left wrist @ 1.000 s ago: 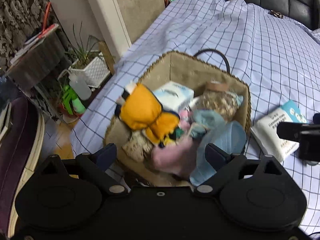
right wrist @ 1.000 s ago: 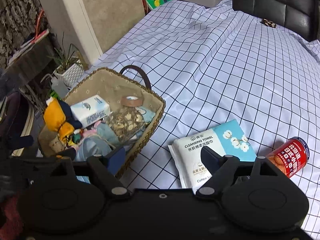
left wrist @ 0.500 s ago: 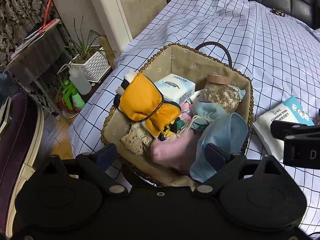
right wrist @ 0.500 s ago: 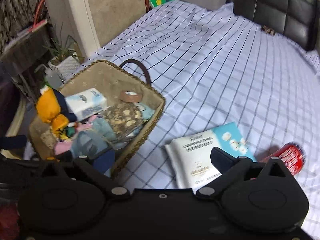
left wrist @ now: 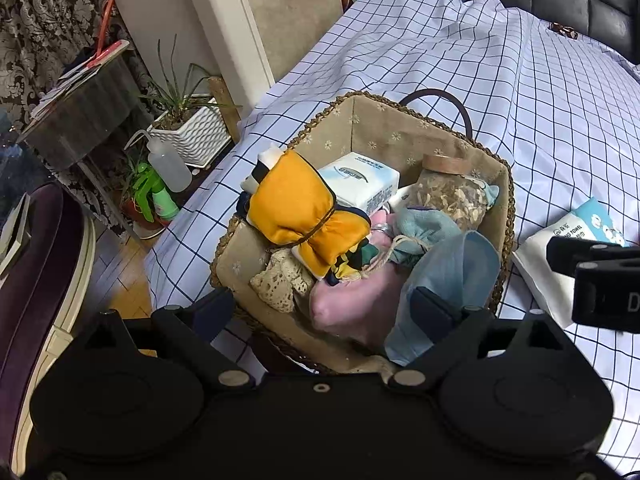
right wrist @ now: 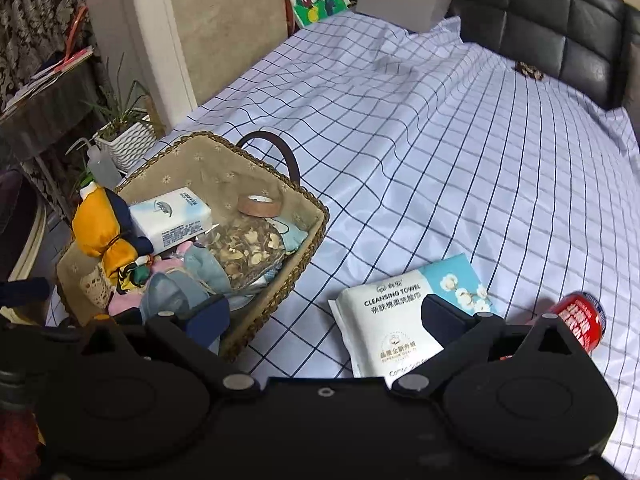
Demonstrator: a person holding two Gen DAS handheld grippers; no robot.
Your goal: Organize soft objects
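Note:
A woven basket [left wrist: 507,204] [right wrist: 316,216] sits at the bed's left edge. It is packed with a yellow pouch [left wrist: 296,204], a tissue pack [left wrist: 360,178], a jar of dried slices [left wrist: 452,196], a pink cloth [left wrist: 352,300], a blue cloth [left wrist: 452,268] and a lace piece [left wrist: 280,280]. My left gripper [left wrist: 320,296] hovers open over the basket's near end, gripping nothing. A cleansing towel pack [right wrist: 392,312] lies on the sheet to the right of the basket. My right gripper [right wrist: 325,300] is wide open above the sheet, its right finger over the pack.
A red can [right wrist: 580,316] lies right of the towel pack. Beyond the bed's left edge are potted plants [left wrist: 192,136], a squeeze bottle [left wrist: 168,164] and wooden floor. A white box [right wrist: 404,0] and a black headboard [right wrist: 560,32] stand at the far end.
The right gripper's jaws have spread wider. The left wrist view has pulled back slightly from the basket and steadied. The basket's contents have not moved.

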